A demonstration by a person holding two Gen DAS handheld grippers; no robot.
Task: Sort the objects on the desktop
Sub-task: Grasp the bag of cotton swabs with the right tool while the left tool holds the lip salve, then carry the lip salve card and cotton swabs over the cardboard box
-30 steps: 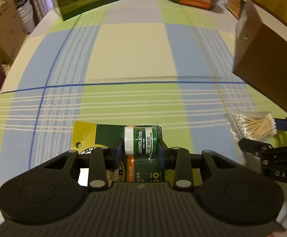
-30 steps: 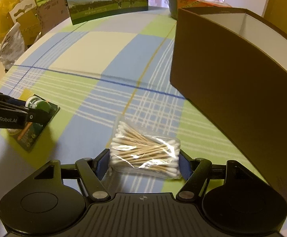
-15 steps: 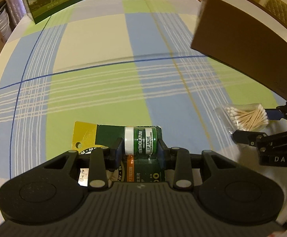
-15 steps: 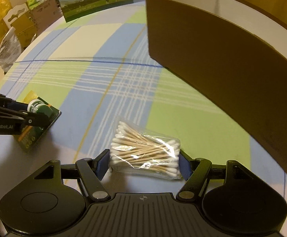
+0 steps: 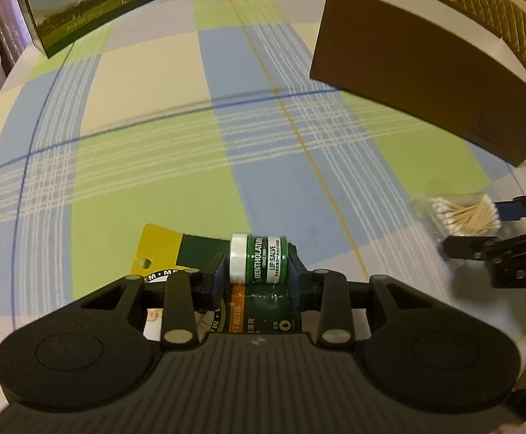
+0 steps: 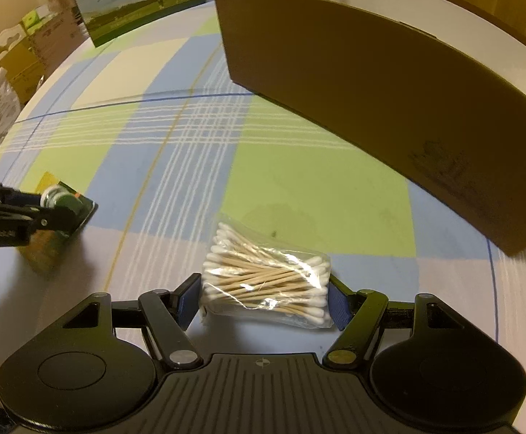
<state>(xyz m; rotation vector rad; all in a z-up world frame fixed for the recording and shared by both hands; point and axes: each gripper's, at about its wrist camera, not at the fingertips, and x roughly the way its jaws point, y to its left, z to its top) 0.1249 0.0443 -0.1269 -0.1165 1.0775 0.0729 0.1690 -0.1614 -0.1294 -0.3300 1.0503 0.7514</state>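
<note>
Left gripper [image 5: 257, 271] clamped on the lip salve pack [image 5: 259, 260], pads pressing either end of the small green jar on its card, low centre of the left wrist view; right gripper [image 6: 264, 294] clamped on the bag of cotton swabs [image 6: 266, 284], blue pads against both ends of the bag, low centre of the right wrist view. Both items appear held clear of the checked tablecloth [image 5: 176, 166], though contact is hard to judge from these angles; brown box [image 6: 371, 83] stands open-topped at upper right of the right wrist view; milk carton [image 5: 93, 3] at upper left of the left wrist view.
</note>
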